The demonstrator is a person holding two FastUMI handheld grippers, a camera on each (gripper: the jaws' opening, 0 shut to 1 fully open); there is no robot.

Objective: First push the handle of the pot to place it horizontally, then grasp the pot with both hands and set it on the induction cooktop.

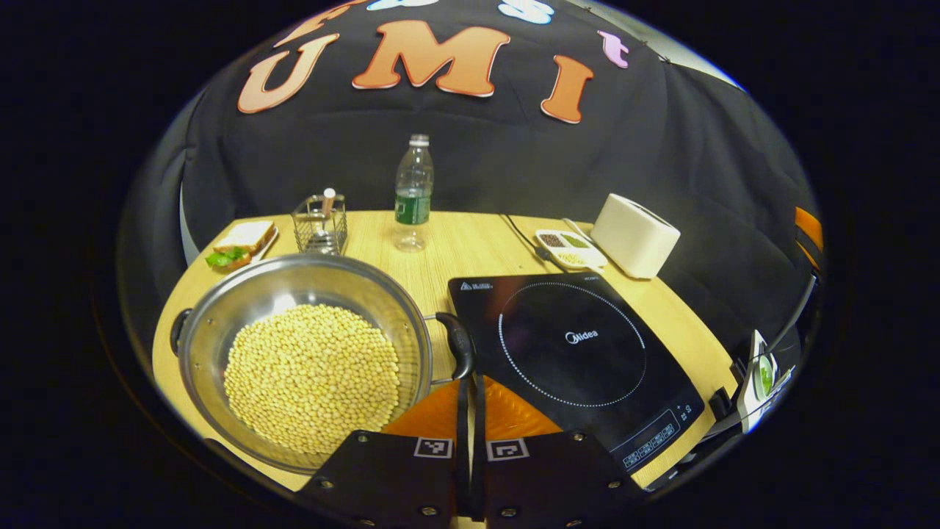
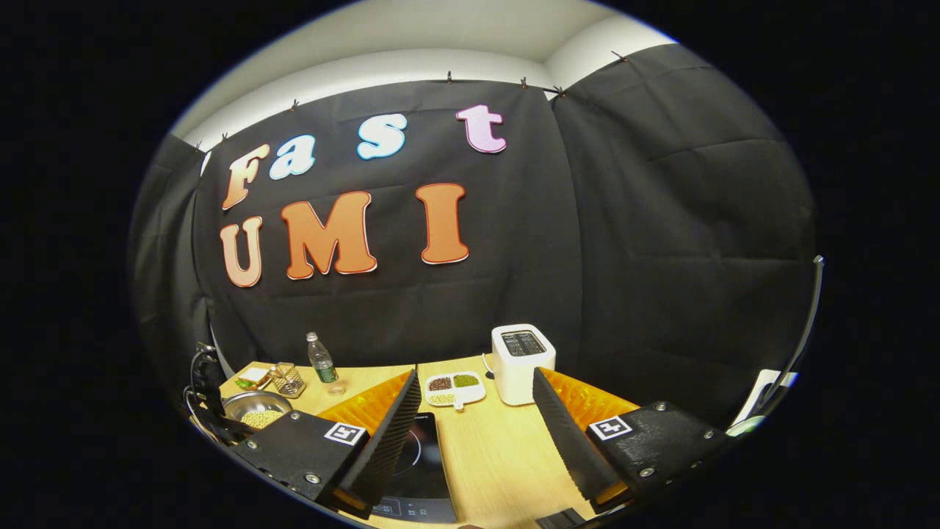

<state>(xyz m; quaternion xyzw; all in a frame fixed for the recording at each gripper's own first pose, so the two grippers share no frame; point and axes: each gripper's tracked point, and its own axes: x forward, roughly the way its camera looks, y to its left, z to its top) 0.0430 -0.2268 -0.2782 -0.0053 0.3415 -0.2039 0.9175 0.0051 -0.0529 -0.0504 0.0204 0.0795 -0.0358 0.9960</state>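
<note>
Jaws of the left gripper (image 1: 470,411) closed together, nothing between them, tips directly below the near handle (image 1: 457,345) of the pot (image 1: 305,360) in the left gripper view. Handle: a dark curved grip on a wire bracket at the pot's right rim, facing the induction cooktop (image 1: 576,353); whether the tips touch it cannot be told. Pot on the table (image 1: 470,246), left of and just beside the cooktop, filled with pale beans (image 1: 308,378). Second handle (image 1: 178,332) on the opposite, left rim. Line through the two handles running roughly left to right across this view. Judged step: the handle push, with closed jaws used as a blunt pusher, contact point straight ahead and close. Farther back on the table: a water bottle (image 1: 413,192), a wire basket (image 1: 320,224), a sandwich plate (image 1: 242,246), a sectioned dish (image 1: 569,248), a toaster (image 1: 635,235).

Right gripper view next. Jaws of the right gripper (image 2: 477,419) spread wide, empty, raised above the table (image 2: 507,455) and aimed toward the toaster (image 2: 522,364) and the sectioned dish (image 2: 454,389). Induction cooktop (image 2: 415,477) low between the fingers, nearer the left one. Pot (image 2: 257,411) far off at the lower left edge, well apart from these jaws. Left gripper therefore the nearer one; right gripper needing a long sweep leftward before any two-handed lift, most likely toward the handle beside the cooktop.
</note>
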